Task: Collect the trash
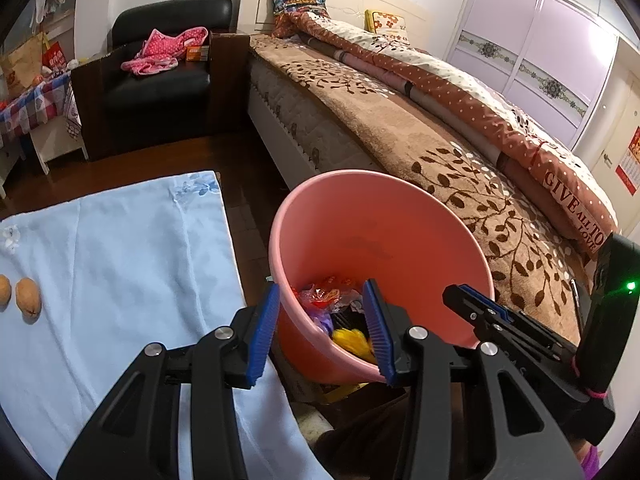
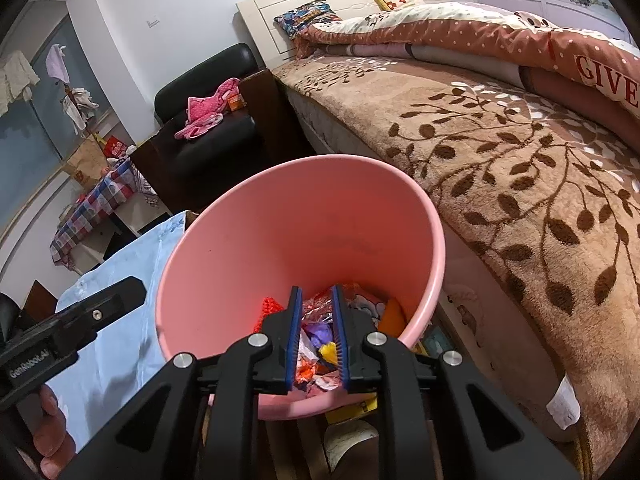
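Observation:
A pink plastic bin (image 1: 420, 240) stands between the table and the bed, with several colourful wrappers (image 1: 332, 298) in its bottom. My left gripper (image 1: 322, 328) is open and empty, its jaws straddling the bin's near-left rim. Two brown nut shells (image 1: 27, 300) lie on the light blue cloth (image 1: 120, 264) at the left. In the right wrist view my right gripper (image 2: 316, 334) hovers over the bin (image 2: 280, 232) with its jaws a narrow gap apart and nothing held; wrappers (image 2: 320, 344) show between them. The right gripper also shows in the left wrist view (image 1: 472, 304).
A bed with a brown leaf-patterned blanket (image 1: 460, 176) runs along the right. A black armchair (image 1: 160, 80) with pink clothes stands behind. A checked-cloth side table (image 1: 28, 108) is at far left. Dark wooden floor lies between table and bed.

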